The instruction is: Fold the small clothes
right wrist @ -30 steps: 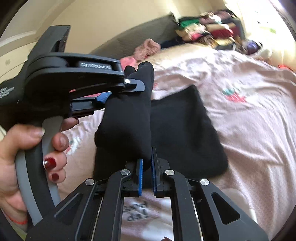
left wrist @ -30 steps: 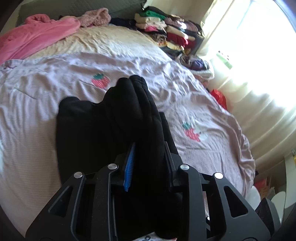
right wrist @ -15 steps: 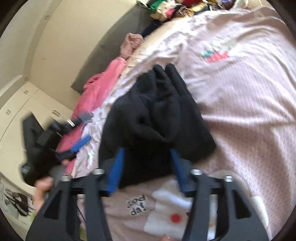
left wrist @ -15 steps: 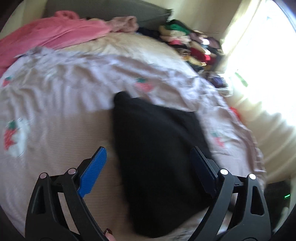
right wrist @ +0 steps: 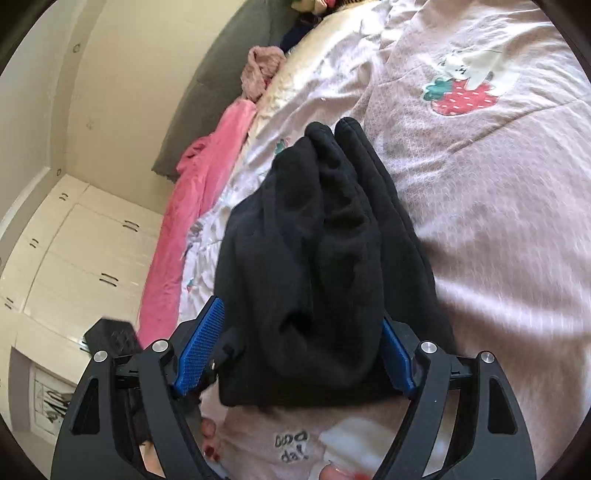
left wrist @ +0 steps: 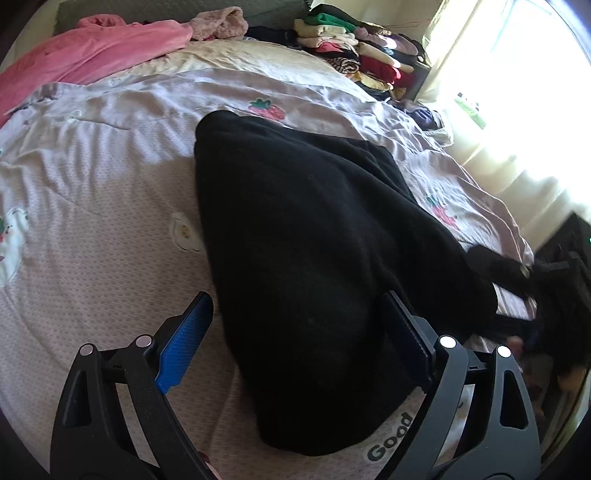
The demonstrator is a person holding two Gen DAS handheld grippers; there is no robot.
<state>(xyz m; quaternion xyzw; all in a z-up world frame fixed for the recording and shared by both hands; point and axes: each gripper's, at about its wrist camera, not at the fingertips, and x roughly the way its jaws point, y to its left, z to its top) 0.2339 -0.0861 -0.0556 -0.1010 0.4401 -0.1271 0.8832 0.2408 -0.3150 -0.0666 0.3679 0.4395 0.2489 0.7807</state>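
A black garment (left wrist: 310, 236) lies folded in a thick bundle on the pink strawberry-print bedspread (left wrist: 92, 206). My left gripper (left wrist: 295, 343) is open, its jaws wide apart on either side of the bundle's near end, not clamping it. In the right wrist view the same black garment (right wrist: 325, 251) lies bunched in folds. My right gripper (right wrist: 295, 354) is open, with its blue pads either side of the bundle's near edge.
A pink blanket (left wrist: 85, 55) and a fuzzy pink item (left wrist: 221, 24) lie at the bed's head. A stack of folded clothes (left wrist: 354, 48) sits at the far right by the bright window. White cupboards (right wrist: 62, 258) stand left of the bed.
Both grippers held the black garment shut a second ago. Both have opened and released it, and it now lies folded on the bed.
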